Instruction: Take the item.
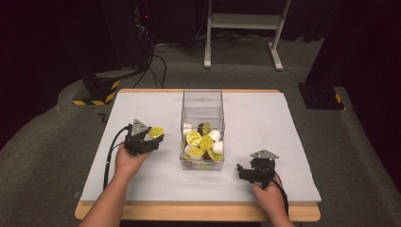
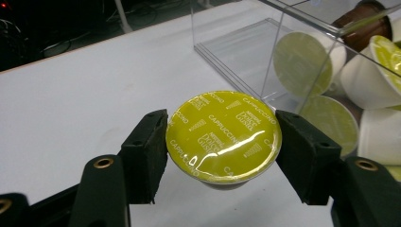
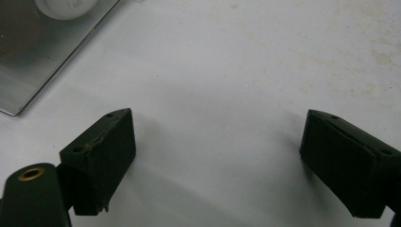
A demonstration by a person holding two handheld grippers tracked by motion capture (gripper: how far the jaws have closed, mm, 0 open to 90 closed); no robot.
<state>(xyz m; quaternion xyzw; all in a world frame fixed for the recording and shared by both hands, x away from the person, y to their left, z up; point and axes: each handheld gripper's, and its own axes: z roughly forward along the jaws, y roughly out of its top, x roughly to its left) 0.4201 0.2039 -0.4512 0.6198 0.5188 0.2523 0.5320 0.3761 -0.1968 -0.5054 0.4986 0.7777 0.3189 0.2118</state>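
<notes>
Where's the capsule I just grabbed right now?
The yellow-lidded capsule sits clamped in the left gripper, above the white table on its left side, just left of the clear box.

Bright table (image 1: 265,123), dark surroundings; foil lid (image 2: 222,135) glare, soft focus

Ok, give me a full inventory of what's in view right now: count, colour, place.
Yellow-green foil-lidded capsule: one, clamped between the left gripper's pads, left of the box.
Clear plastic box: one, transparent, table centre, open at the top.
Loose capsules in the box: a pile, exact count unclear; yellow-green lids, white cups, at least one brown.
White table: one, wood-edged, on grey carpet.
White metal stand: one, on the floor behind the table.
Left gripper: black, shut on the capsule.
Right gripper: black, jaws open, nothing between them, above the table right of the box.
</notes>
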